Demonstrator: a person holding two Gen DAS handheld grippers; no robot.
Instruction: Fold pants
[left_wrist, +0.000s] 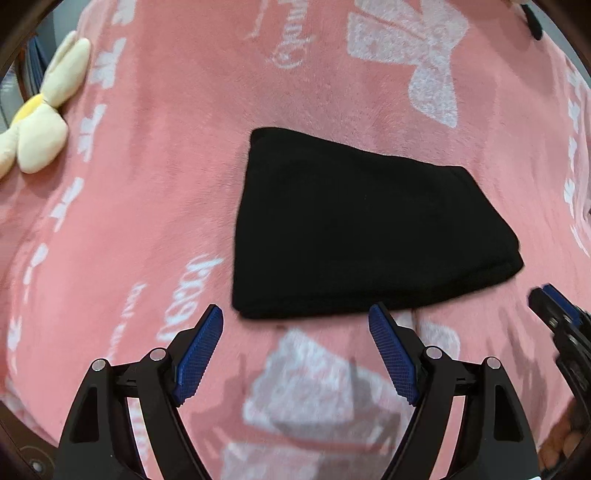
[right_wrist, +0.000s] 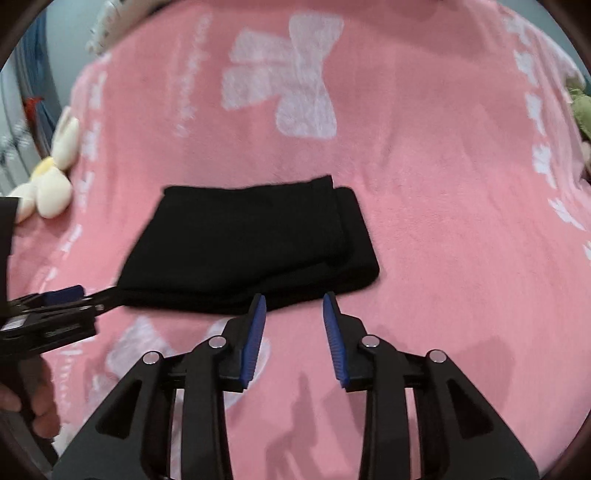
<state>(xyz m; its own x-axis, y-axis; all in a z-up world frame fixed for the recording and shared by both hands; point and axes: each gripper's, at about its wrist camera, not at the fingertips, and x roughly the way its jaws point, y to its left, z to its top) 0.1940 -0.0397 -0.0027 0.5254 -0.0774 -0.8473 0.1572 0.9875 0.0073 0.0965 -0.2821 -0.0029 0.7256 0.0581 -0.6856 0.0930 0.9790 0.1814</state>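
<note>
The black pants (left_wrist: 365, 229) lie folded into a compact stack on the pink blanket (left_wrist: 155, 155); they also show in the right wrist view (right_wrist: 243, 247). My left gripper (left_wrist: 295, 321) is open and empty, just short of the stack's near edge. My right gripper (right_wrist: 293, 310) is open and empty, its tips close to the stack's near right corner. The right gripper shows at the left wrist view's right edge (left_wrist: 554, 306). The left gripper shows at the right wrist view's left edge (right_wrist: 62, 299).
A cream plush flower toy (left_wrist: 40, 122) lies at the blanket's left edge, also visible in the right wrist view (right_wrist: 51, 177). A green plush item (right_wrist: 581, 110) sits at the far right. The pink blanket (right_wrist: 443, 184) has white bow prints.
</note>
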